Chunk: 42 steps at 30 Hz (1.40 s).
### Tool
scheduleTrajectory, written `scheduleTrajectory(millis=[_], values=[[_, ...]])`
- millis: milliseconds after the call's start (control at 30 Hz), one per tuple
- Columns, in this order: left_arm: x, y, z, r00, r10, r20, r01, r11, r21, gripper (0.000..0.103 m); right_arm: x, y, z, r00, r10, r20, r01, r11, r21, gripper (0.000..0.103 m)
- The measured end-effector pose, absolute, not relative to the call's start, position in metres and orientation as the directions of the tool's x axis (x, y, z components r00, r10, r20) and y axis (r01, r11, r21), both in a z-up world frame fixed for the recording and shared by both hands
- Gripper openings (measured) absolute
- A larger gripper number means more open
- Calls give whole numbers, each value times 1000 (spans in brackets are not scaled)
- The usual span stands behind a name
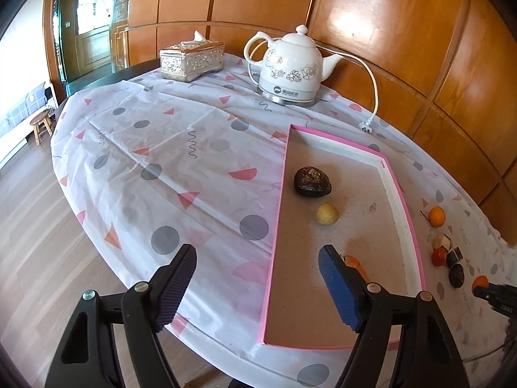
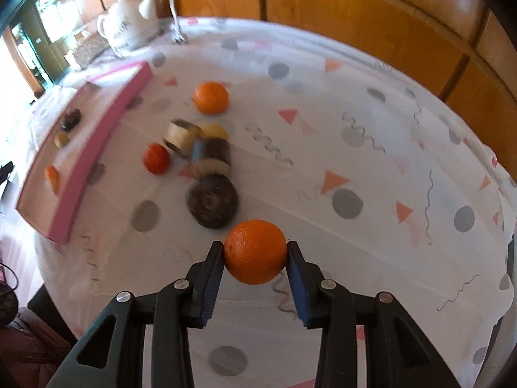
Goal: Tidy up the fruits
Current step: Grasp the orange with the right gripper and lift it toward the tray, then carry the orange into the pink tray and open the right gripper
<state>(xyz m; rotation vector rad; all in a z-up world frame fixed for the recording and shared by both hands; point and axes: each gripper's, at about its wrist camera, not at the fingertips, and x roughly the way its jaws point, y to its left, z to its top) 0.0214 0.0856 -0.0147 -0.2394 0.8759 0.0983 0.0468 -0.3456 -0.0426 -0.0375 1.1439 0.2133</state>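
Right wrist view: the tabletop (image 2: 323, 74), under a white cloth printed with grey dots and pink triangles, fills most of the picture. At its left lies one long pink-walled tray (image 2: 97, 135), its long axis running from near left toward the far kettle (image 2: 129, 29). Inside it sit three pieces: a dark fruit (image 2: 71, 119), a small yellowish fruit (image 2: 61, 139) and an orange carrot-like piece (image 2: 53, 177), the last lying lengthwise along the tray.

Loose on the cloth to the right of the tray are two oranges. One orange (image 2: 255, 252) is pinched between the pads of the right claw (image 2: 255, 255), at the near middle of the tabletop. The second orange (image 2: 211, 97) rests farther back, well apart. Between them lies a blurred cluster: one dark round fruit (image 2: 213, 205), one red fruit (image 2: 156, 158), and some cut, roll-shaped pieces (image 2: 200, 148) whose count I cannot tell.

In the left wrist view, the left claw (image 1: 258, 284) is spread wide with nothing between its pads, hanging over the tray's near left wall (image 1: 274, 258). One tissue box (image 1: 192, 59) stands beside the kettle.
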Motion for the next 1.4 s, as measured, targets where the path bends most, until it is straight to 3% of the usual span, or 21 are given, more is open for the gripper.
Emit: scheduleTrajectory(millis=[700, 1200, 1300, 1400], values=[[15, 99, -15, 640, -13, -768, -214, 957, -194, 80, 71, -167, 0, 379, 424, -823, -499, 842, 204, 39], [10, 114, -21, 628, -17, -778, -251, 942, -224, 81, 112, -91, -9, 386, 399, -832, -512, 843, 167, 41], [11, 114, -22, 627, -19, -779, -253, 941, -226, 81, 111, -97, -3, 407, 409, -816, -498, 849, 177, 51], [11, 113, -23, 624, -23, -781, -249, 942, -227, 81, 104, -107, 4, 436, 407, -803, -492, 854, 166, 52]])
